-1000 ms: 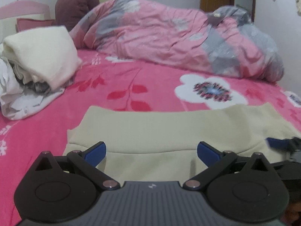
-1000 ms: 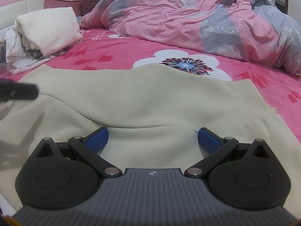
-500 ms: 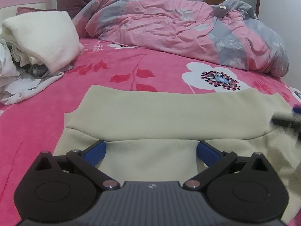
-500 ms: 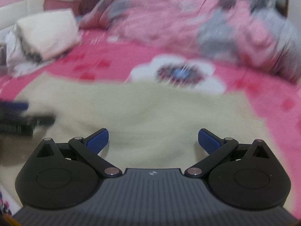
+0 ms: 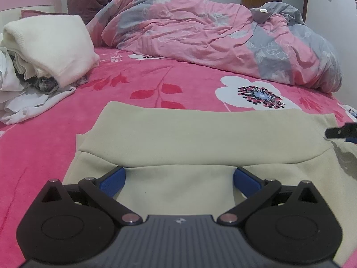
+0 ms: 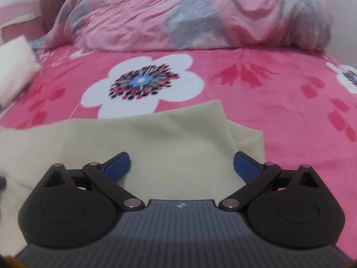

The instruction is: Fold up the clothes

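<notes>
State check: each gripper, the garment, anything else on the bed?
left gripper: open, empty, over the garment
right gripper: open, empty, over the garment's right corner
beige garment: flat on the bed, one fold across it
cream sweater: folded, on top of the pile
clothes pile: crumpled, unfolded
duvet: bunched at the far side

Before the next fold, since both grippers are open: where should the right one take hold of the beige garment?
Probably at the garment's far right corner, coming in low from the near side with one finger under the edge. There the folded layer ends in a free point on the bedspread, with a lower layer jutting out beside it. The right gripper hovers open just short of it.
</notes>
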Motion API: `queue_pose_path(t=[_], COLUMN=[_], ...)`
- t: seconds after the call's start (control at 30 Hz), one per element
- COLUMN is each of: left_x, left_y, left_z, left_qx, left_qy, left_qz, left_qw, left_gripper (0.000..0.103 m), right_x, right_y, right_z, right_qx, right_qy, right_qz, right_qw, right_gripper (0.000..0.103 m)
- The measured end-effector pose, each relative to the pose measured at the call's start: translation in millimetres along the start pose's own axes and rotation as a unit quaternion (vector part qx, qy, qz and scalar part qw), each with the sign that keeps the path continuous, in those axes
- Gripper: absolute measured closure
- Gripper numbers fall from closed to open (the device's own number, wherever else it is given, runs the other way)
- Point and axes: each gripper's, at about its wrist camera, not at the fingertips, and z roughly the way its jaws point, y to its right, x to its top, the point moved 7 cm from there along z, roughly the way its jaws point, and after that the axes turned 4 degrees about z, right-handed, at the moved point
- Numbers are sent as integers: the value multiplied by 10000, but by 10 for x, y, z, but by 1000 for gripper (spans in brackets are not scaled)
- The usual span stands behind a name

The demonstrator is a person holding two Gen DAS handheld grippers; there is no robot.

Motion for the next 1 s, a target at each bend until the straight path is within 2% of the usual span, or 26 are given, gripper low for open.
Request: queue_pose_path(t=[0.1,0.17,0.2,0.23,0.3,0.47,0.53,0.6,0.7,0.77,0.87,0.97,1.0], left_x=[0,6,10,13,12,7,7,3,3,4,5,0,-2], left_y=[10,15,18,21,20,-1,4,8,6,6,8,16,19], left_z=[1,1,0,-1,2,5,3,0,-1,-2,-2,0,1], left_qx=[22,16,12,9,9,23,25,26,15,27,39,43,45], left_qy=[5,0,-3,-6,0,7,9,14,4,13,25,28,29], left_qz=[18,20,16,13,13,25,35,51,53,59,62,77,86], left_qw=[10000,10000,10000,10000,10000,10000,10000,10000,10000,10000,10000,10000,9999], left_gripper=[0,0,0,0,0,0,0,0,0,0,0,0,0], right_x=[-16,-125,-113,-97,-44,-106,-282,-583,-590,-477,-397,-533,-639], right_y=[58,198,250,300,324,111,77,179,245,164,-51,-41,51], right_z=[-78,51,52,49,-91,-656,-664,-466,-509,-601,-827,-772,-685], right_qx=[-88,-362,-277,-178,-378,124,31,-260,-132,-253,-40,-95,-73], right_qy=[151,-14,-21,-24,66,691,621,262,373,420,804,748,662], right_qz=[61,7,196,401,589,387,54,-239,-26,-15,-370,-624,-537], right_qw=[9998,9993,9994,9990,9975,9968,9980,9990,9992,9988,9961,9952,9963], right_gripper=[5,3,3,6,10,11,11,9,9,14,15,16,16])
